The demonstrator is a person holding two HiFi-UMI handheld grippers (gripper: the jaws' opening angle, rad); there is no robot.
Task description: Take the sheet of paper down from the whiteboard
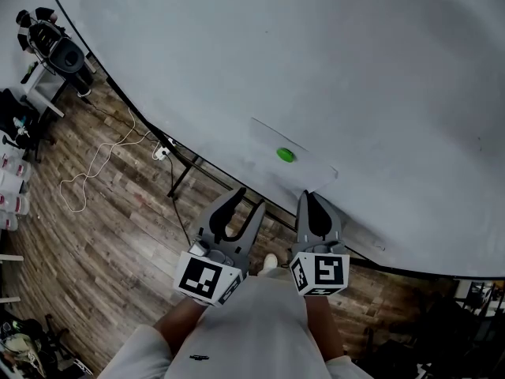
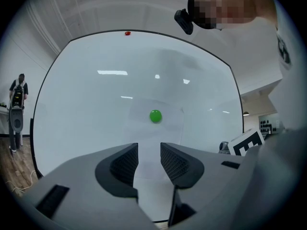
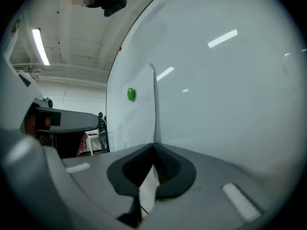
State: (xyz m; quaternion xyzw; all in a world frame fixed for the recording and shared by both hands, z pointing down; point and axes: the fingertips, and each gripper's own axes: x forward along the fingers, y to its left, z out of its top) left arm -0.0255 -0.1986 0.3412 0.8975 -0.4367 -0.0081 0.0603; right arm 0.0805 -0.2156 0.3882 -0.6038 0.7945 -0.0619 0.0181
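1. Right gripper point(image 3: 154, 150), grey two-jaw tool with a black-and-white marker cube. It is level in front of the whiteboard, with its jaws clenched on the near edge of the sheet of paper.
2. Left gripper point(image 2: 149, 150), a matching grey tool just beside the right one and short of the whiteboard. Its jaws are parted with nothing between the ribbed black pads, and the paper shows beyond the gap.
3. Sheet of paper point(image 3: 141, 109), white and rectangular, low on the whiteboard near its bottom frame. The edge gripped by the right gripper runs straight up from the jaws, and the rest lies against the board.
4. Magnet point(image 1: 286, 155), a small round green one, on the paper near its middle and pinning it to the whiteboard.
5. Whiteboard point(image 1: 355, 69), a large pale panel with a thin dark frame on dark legs. Its surface is bare apart from the paper and a tiny red dot point(image 2: 127, 33) at the top edge.
6. Floor point(image 1: 102, 235) of brown wood-look planks under and left of the whiteboard. A loose white cable point(image 1: 95, 164) trails across it.
7. Person point(image 2: 18, 109) in dark clothing, standing well beyond the whiteboard's left edge.
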